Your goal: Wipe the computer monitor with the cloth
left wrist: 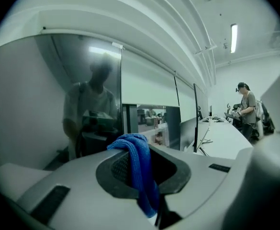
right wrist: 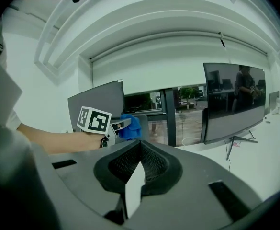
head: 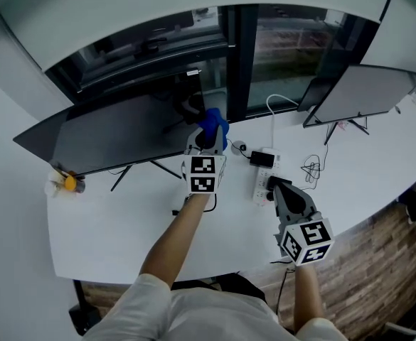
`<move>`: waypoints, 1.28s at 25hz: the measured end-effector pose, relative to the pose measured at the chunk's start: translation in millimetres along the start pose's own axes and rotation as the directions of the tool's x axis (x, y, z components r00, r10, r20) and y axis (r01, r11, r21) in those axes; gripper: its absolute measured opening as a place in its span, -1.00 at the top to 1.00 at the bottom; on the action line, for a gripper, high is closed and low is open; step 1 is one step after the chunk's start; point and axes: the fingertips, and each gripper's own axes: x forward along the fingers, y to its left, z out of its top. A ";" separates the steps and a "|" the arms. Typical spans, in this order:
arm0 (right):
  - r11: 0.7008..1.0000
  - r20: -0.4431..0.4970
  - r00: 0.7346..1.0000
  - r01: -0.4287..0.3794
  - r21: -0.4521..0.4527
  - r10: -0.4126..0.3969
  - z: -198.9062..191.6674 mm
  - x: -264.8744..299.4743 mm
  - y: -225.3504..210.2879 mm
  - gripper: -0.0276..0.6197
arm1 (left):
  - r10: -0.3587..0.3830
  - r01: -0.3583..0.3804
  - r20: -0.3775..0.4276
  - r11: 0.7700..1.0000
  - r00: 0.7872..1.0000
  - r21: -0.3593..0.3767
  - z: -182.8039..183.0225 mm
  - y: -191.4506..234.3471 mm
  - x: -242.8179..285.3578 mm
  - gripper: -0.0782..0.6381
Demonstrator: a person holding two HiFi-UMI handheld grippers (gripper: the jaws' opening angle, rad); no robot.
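Observation:
The wide dark monitor (head: pixel 122 135) stands on the white desk (head: pixel 122 226), and its glossy screen (left wrist: pixel 58 109) fills the left of the left gripper view. My left gripper (head: pixel 209 139) is at the monitor's right end, shut on a blue cloth (head: pixel 213 125). The cloth (left wrist: pixel 139 169) hangs folded between the jaws, close to the screen. I cannot tell whether it touches the screen. My right gripper (head: pixel 282 187) hovers lower right over the desk, shut with nothing in it (right wrist: pixel 139 152). From there I see the left gripper (right wrist: pixel 125 126) with the cloth (right wrist: pixel 130 127).
A second monitor (head: pixel 364 94) stands at the back right. A white power strip (head: pixel 264 185), a black adapter (head: pixel 262 159) and loose cables (head: pixel 311 169) lie by the right gripper. A yellow item (head: pixel 70 183) sits at the desk's left end. A person (left wrist: pixel 247 109) stands far off.

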 end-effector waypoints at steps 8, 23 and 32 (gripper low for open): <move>0.999 0.052 0.998 0.023 -0.038 -0.021 44.8 -15.1 10.0 0.87 | 0.047 -0.054 0.122 0.997 0.991 0.056 101.0 9.9 -16.7 0.61; 0.995 0.154 0.988 0.047 -0.084 -0.033 104.4 -28.3 38.5 0.87 | -0.019 -0.005 0.310 0.997 0.951 0.076 191.7 29.9 -84.4 0.61; 0.991 0.200 0.979 -0.006 -0.134 0.033 144.2 10.6 127.5 0.87 | 0.072 -0.131 0.409 0.984 0.910 0.120 212.3 160.9 -204.1 0.61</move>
